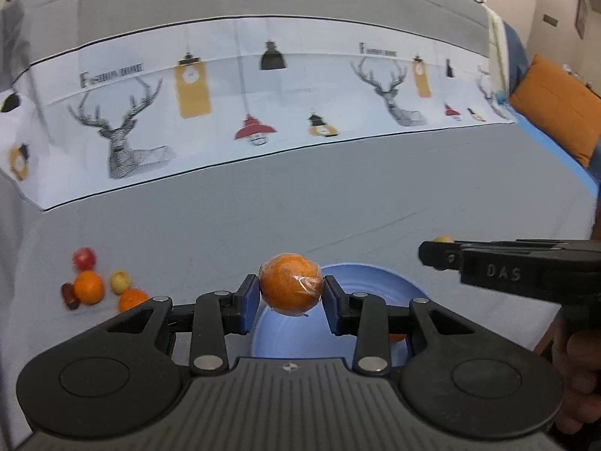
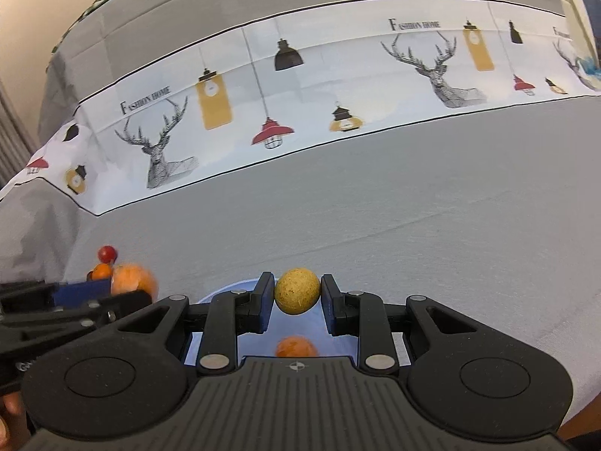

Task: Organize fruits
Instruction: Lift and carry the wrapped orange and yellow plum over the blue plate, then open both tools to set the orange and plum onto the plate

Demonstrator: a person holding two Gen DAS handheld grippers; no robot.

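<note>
My left gripper point(image 1: 291, 293) is shut on a plastic-wrapped orange point(image 1: 289, 288) and holds it above the left part of a blue bowl point(image 1: 379, 276). My right gripper point(image 2: 296, 297) is shut on a yellow speckled fruit point(image 2: 297, 290) above the same bowl point(image 2: 225, 293). One orange fruit point(image 2: 296, 346) lies in the bowl under it. The right gripper also shows in the left wrist view point(image 1: 432, 251), side on. The left gripper and its orange point(image 2: 131, 278) show at the left of the right wrist view.
A cluster of fruit lies on the grey cloth at left: a red apple point(image 1: 84, 258), two oranges point(image 1: 88, 287), a small yellow fruit point(image 1: 120, 281) and a dark date point(image 1: 68, 296). A deer-and-lamp print cloth band point(image 1: 263, 112) runs behind. An orange cushion point(image 1: 559, 109) is far right.
</note>
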